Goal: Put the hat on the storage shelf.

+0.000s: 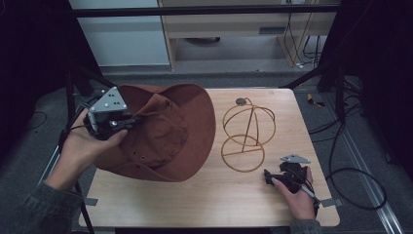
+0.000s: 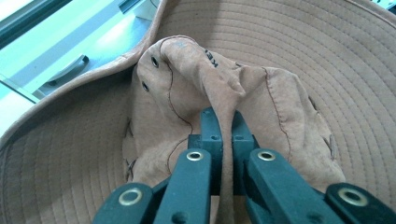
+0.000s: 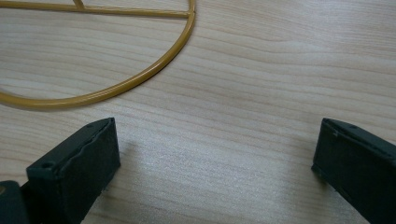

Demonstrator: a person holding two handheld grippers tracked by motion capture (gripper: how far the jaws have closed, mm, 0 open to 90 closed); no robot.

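Left claw (image 2: 223,122) pinching hat (image 1: 165,131) crown, brim seemingly overhanging table (image 1: 214,200) edge

Grey-green denim sleeves cover both forearms, cuffs at the wrists. The left gripper (image 1: 127,123) is black, topped at twelve o'clock by a grey three-cornered plate dotted with dark holes. Its arms show brass-ringed rivets. The right gripper (image 1: 269,176) carries the same grey plate, blocky black jaws, and a black cable trailing toward four o'clock.

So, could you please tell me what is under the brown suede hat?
The brown suede hat hangs over the wooden table; whatever lies beneath its brim is hidden.
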